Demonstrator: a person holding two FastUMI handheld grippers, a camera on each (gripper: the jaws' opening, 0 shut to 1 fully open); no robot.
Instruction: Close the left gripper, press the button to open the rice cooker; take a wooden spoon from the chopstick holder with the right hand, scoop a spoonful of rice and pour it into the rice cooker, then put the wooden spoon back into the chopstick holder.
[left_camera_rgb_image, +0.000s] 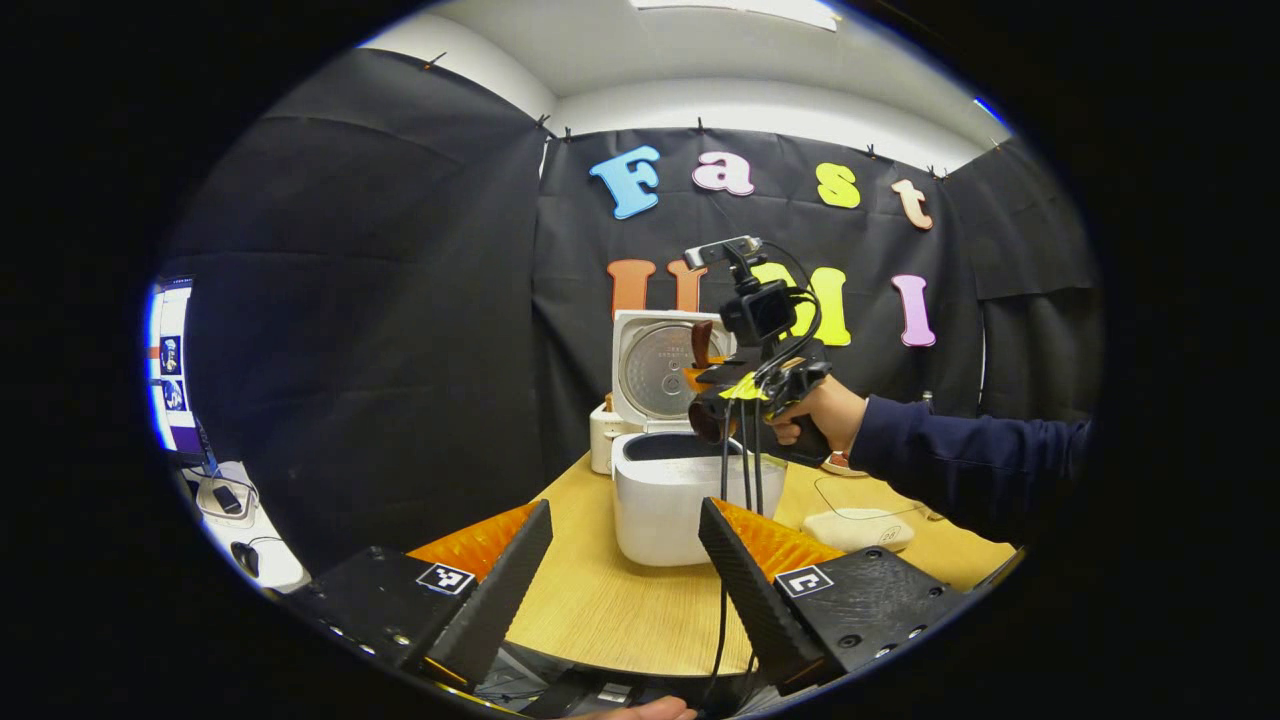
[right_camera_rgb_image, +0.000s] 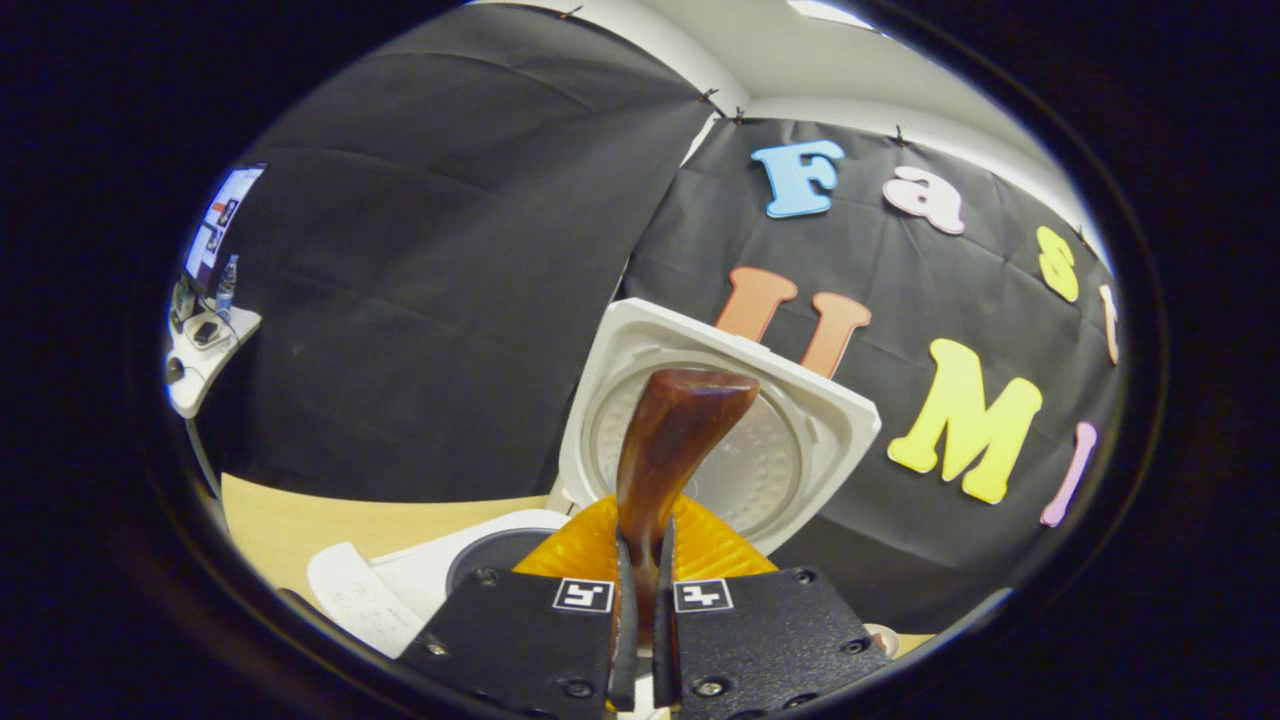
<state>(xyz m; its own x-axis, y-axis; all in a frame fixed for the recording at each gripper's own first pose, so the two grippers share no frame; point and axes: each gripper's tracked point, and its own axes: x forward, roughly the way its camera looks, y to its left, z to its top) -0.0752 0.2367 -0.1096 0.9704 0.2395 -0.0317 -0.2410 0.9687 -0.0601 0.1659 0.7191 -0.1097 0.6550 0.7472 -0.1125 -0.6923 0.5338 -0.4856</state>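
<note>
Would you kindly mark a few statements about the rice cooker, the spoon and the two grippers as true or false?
1. The white rice cooker has its lid raised. True.
2. The right gripper is shut on the brown wooden spoon. True.
3. The left gripper is shut. False: its fingers stand apart, holding nothing.
4. The cooker sits on a black table. False: the round table is light wood.
5. The spoon stands in a holder. False: the gripper holds it above the cooker.

My rig, as worn

Dark navy sleeve (left_camera_rgb_image: 960, 455) on my right arm; black textured gripper bodies with screws, square black-and-white tags (right_camera_rgb_image: 583, 595), black cables (left_camera_rgb_image: 742, 460), small camera (left_camera_rgb_image: 757, 310) on top.
</note>
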